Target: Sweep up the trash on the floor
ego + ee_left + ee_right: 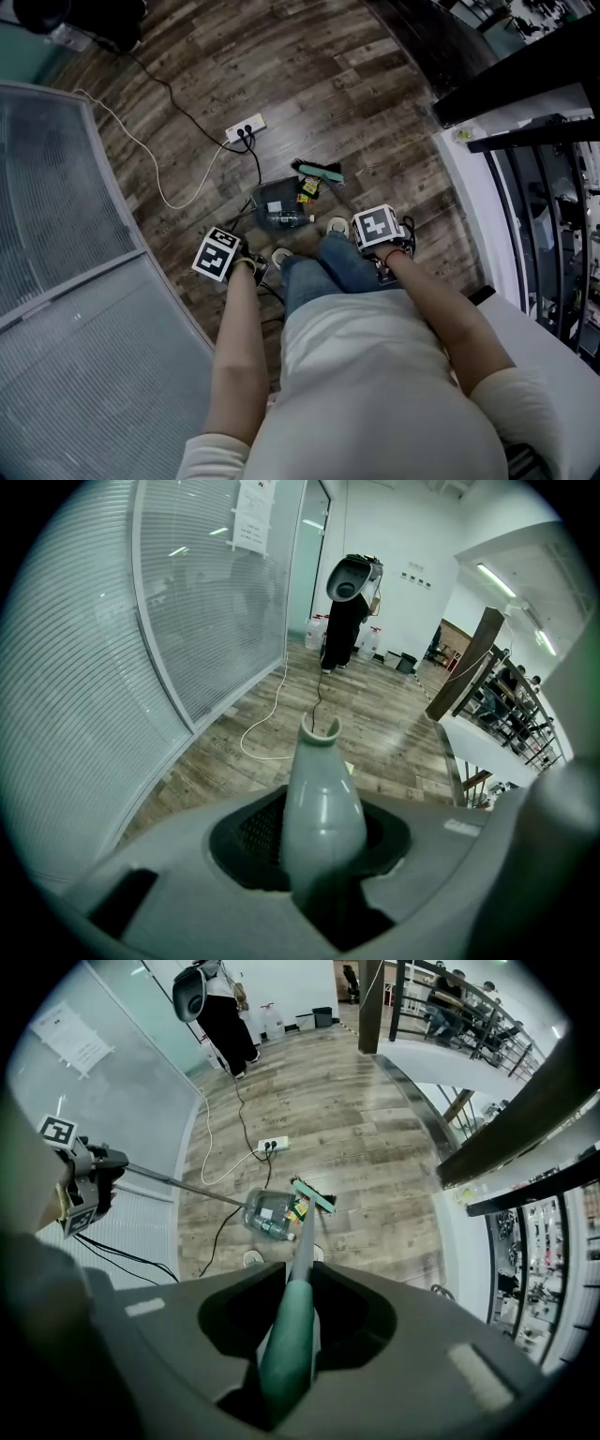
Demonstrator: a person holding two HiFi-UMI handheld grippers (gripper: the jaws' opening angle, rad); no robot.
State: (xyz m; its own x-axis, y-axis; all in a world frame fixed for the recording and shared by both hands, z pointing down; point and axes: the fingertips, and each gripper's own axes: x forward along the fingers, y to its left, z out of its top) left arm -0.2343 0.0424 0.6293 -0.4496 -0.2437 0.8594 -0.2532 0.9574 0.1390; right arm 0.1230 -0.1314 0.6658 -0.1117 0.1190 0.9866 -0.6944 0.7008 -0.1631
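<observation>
The trash is at the centre of the head view, on the wood floor just ahead of my shoes (337,225). A clear plastic bottle (281,220) looks to lie already in the grey dustpan (274,197). A small yellow wrapper (307,186) sits at the pan's right edge, between it and the green broom head (319,171).

My right gripper (289,1330) has its jaws clamped on the green grip of the broom handle (302,1241), which runs down to the head. My left gripper (323,855) is closed round the top of the grey dustpan handle (323,789), whose forked tip stands up in the middle of that view.

I judge the step to be the last short stroke, pushing the wrapper over the lip. To do it well, I should hold the left side steady so the pan's edge sits flat on the boards and cannot skate away. The bristles should drag leftward low and slow, because a flick would send light paper over the pan or under it. I should not tilt the pan much, as the bottle could roll out.

A white power strip (246,127) with a black lead lies near the pan, toward the upper left. The broom should not snag that lead. The frosted glass partition (56,216) fills the left of the frame, well apart.
</observation>
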